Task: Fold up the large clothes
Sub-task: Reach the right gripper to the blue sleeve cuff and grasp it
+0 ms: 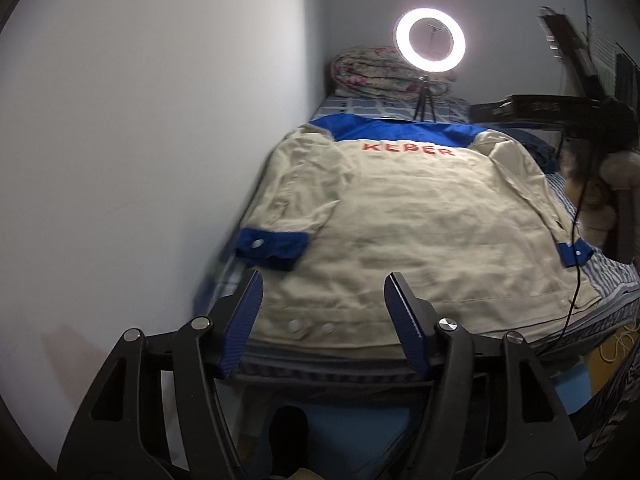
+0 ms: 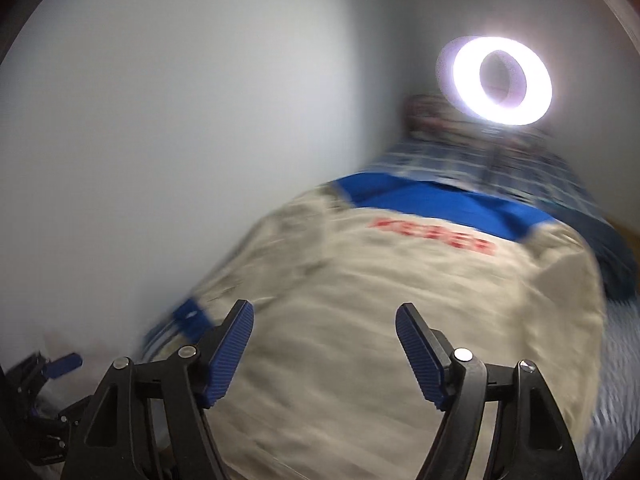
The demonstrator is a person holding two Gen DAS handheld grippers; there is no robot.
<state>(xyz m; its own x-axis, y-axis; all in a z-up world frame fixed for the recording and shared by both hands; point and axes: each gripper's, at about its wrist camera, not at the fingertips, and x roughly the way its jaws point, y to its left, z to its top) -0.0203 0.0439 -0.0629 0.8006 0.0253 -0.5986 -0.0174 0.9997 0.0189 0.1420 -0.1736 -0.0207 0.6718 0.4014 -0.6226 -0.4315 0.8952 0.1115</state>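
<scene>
Folding has barely begun, judging by the layout: the jacket (image 1: 420, 232) lies back-up and spread flat on the bed (image 1: 612, 280), blue yoke toward the far end, hem toward the near edge. Red lettering sits just below the yoke.

- Left sleeve (image 1: 292, 200) lies over the body, its blue cuff (image 1: 272, 250) resting on the beige cloth near the wall side. Judged as the first fold, done.
- Right sleeve (image 1: 532, 196) runs out along the side of the body; its cuff (image 1: 575, 252) lies at the jacket's edge, on the striped sheet. Not yet folded in.
- Left gripper (image 1: 323, 292): jaws wide apart, holding nothing, poised above the hem.
- Right gripper (image 2: 325, 322): jaws also spread, empty, above the lower back of the jacket. This view is heavily smeared, so detail is poor.
- A black cable (image 1: 576, 248) hangs across the right cuff area. A ring light (image 1: 430, 42) on a tripod stands at the far end, before a rolled quilt (image 1: 380, 70).

Next move, as I judge it: right gripper goes to the right cuff, pinches it, and carries the sleeve across the back to mirror the left. Needs a clean pinch of one layer only, clear of the cable.
</scene>
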